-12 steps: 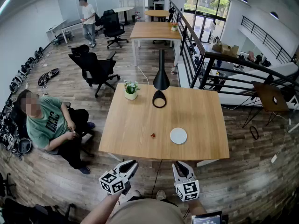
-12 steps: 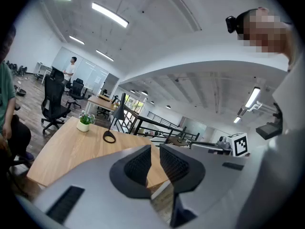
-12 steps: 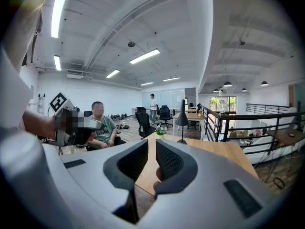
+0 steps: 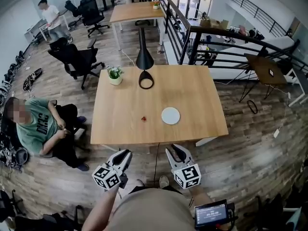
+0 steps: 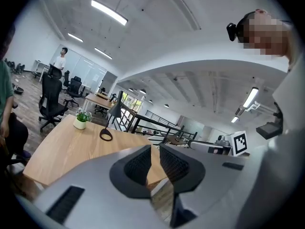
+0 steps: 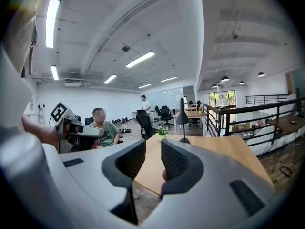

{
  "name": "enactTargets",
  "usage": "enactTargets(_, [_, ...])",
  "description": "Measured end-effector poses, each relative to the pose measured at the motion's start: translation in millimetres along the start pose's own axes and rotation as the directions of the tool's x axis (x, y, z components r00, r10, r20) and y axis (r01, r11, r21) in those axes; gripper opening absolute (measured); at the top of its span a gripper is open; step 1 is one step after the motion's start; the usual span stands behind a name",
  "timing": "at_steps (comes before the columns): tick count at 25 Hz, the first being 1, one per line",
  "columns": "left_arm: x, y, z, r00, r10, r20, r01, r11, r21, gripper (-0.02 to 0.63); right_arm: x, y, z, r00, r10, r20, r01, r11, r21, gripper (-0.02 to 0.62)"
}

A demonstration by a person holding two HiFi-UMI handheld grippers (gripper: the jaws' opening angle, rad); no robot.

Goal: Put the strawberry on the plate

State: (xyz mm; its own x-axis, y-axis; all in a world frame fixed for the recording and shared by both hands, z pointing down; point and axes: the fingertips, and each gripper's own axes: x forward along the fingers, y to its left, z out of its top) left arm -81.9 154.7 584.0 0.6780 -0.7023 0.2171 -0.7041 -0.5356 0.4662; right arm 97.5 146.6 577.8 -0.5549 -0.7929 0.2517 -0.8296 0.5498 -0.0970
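Strawberry [image 4: 143, 119] on table [image 4: 202, 105] near plate [image 4: 170, 115], left gripper [image 4: 127, 153] and right gripper [image 4: 175, 150] below table edge, jaws clenched, empty

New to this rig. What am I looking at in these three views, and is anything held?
No robot here: a person holds a two-jaw gripper in each hand. The head view comes from a camera on the person's head, looking down at the left gripper, the right gripper and a wooden table. The other two views come from cameras riding on each gripper, looking along its jaws. On the table are a small strawberry, a white plate just to its right, a potted plant and a black lamp. Both grippers hover short of the table's near edge, jaws closed, holding nothing.
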Motion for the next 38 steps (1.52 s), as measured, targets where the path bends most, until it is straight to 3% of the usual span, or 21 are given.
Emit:
enactTargets(23, [29,-52,-28,0.999,0.018,-0.028,-0.018,1.000,0.000,0.061,-53,-39,-15,1.000,-0.016,-0.017,0.016,1.000,-0.003,0.083])
enactTargets(34, [31,-72,-55,0.993,0.116,0.003,-0.115,0.993,-0.033,0.061,-69,-69,-45,0.997,0.054,-0.057,-0.054,0.999,0.008,0.083])
enactTargets(38, [21,-53,-57,0.987,0.160,0.000,-0.160,0.986,-0.039,0.061,-51,-64,-58,0.994,0.080,-0.077,-0.078,0.996,0.030,0.083])
